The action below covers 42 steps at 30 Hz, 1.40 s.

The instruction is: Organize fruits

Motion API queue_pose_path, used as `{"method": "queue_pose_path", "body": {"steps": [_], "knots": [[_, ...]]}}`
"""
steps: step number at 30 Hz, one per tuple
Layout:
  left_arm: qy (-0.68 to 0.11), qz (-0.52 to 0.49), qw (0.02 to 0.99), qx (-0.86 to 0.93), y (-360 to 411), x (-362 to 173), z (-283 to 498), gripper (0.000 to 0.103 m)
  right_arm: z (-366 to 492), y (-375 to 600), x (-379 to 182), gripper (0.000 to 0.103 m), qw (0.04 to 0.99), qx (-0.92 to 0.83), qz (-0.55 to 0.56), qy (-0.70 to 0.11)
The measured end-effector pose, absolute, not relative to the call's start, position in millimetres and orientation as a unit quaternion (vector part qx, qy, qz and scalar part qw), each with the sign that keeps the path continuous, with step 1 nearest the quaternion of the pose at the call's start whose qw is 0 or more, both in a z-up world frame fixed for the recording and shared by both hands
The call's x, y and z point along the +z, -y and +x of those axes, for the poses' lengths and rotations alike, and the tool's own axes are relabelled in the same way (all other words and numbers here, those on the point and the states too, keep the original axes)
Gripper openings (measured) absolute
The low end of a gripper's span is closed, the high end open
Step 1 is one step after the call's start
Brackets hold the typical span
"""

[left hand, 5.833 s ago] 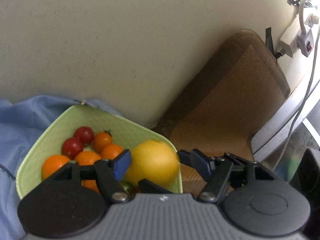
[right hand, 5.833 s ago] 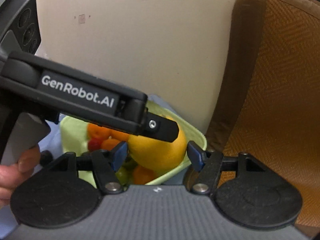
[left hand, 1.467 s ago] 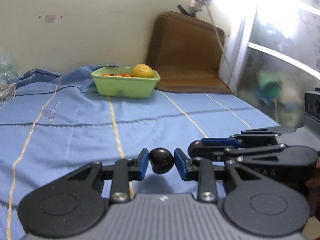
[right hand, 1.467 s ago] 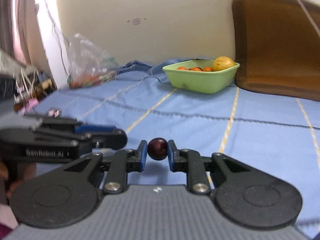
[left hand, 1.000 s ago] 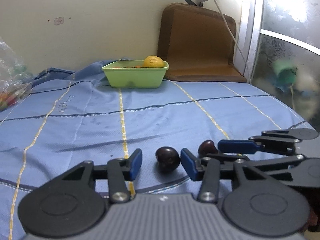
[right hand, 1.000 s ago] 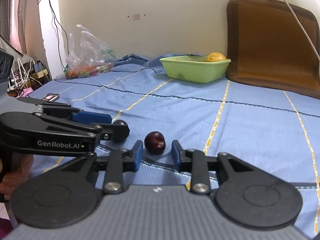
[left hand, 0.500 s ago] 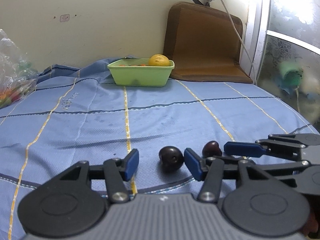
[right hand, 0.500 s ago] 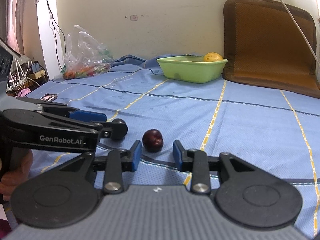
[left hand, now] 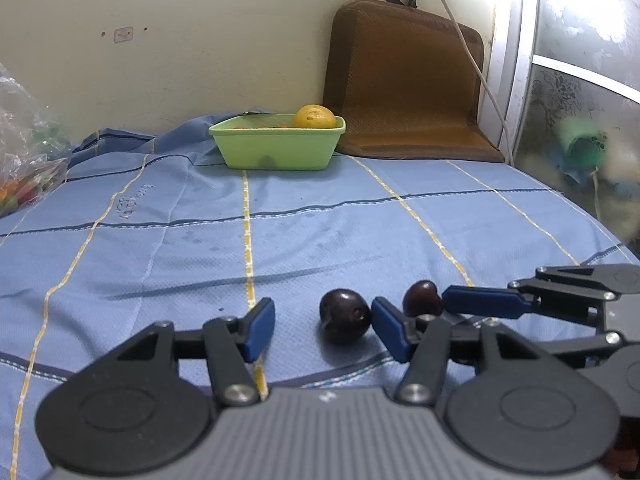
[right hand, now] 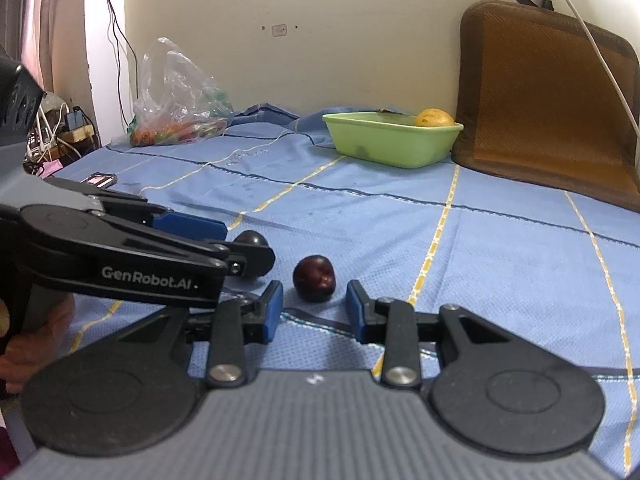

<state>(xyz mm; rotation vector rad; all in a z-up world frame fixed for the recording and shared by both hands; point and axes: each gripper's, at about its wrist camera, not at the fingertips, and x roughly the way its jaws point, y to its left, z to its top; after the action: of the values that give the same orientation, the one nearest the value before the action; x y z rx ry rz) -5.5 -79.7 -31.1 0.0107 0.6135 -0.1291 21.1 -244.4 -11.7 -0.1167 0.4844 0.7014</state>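
Our left gripper (left hand: 323,326) stood open, its jaws having just been widening, with a dark plum (left hand: 345,317) lying on the cloth between the blue pads (left hand: 259,323), hard against the right-hand one though not pinched. Our right gripper (right hand: 314,309) was open too, both pads clear of the second plum (right hand: 314,279) just ahead of their tips. In the left wrist view that second fruit (left hand: 421,303) sat at about three o'clock from the first, near it but apart.

We judged both plums light, round and smooth-skinned, likely to roll on a nudge and to bruise or split if squeezed hard. We would take each across its widest middle, pads on opposite flanks, closing gently. The glossy skin looked slippery, so a grip near the top could squirt the fruit out.

The blue cloth (left hand: 320,220) had a woven, dimpled texture with yellow and dark stripes, soft enough to keep the fruit from rolling far. The green tub (left hand: 276,148), smooth plastic with sloped walls, stood far off at twelve o'clock by the wall, a rough-skinned yellow citrus (left hand: 314,117) showing above its rim. Behind it, at about one o'clock, leaned a brown woven mat (left hand: 404,80), stiff and ribbed. A crinkled clear plastic bag (right hand: 176,92) of produce lay at ten o'clock in the right wrist view
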Motion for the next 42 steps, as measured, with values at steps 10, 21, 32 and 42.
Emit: {"method": "queue_pose_path", "body": {"steps": [10,21,32,42], "knots": [[-0.302,0.007,0.951,-0.062,79.9,-31.4,-4.7,0.056,20.6,242.7,-11.8,0.038,0.91,0.338,-0.057,-0.234],[-0.302,0.01,0.951,-0.058,80.4,-30.1,-5.2,0.057,18.3,244.3,-11.5,0.039,0.912,0.335,-0.054,-0.232],[-0.302,0.013,0.951,-0.059,80.8,-30.4,-5.0,0.057,17.6,244.3,-11.3,0.039,0.911,0.335,-0.052,-0.235],[-0.303,0.012,0.951,-0.06,80.8,-30.7,-3.6,0.057,18.4,245.6,-11.7,0.036,0.909,0.339,-0.047,-0.237]]}}
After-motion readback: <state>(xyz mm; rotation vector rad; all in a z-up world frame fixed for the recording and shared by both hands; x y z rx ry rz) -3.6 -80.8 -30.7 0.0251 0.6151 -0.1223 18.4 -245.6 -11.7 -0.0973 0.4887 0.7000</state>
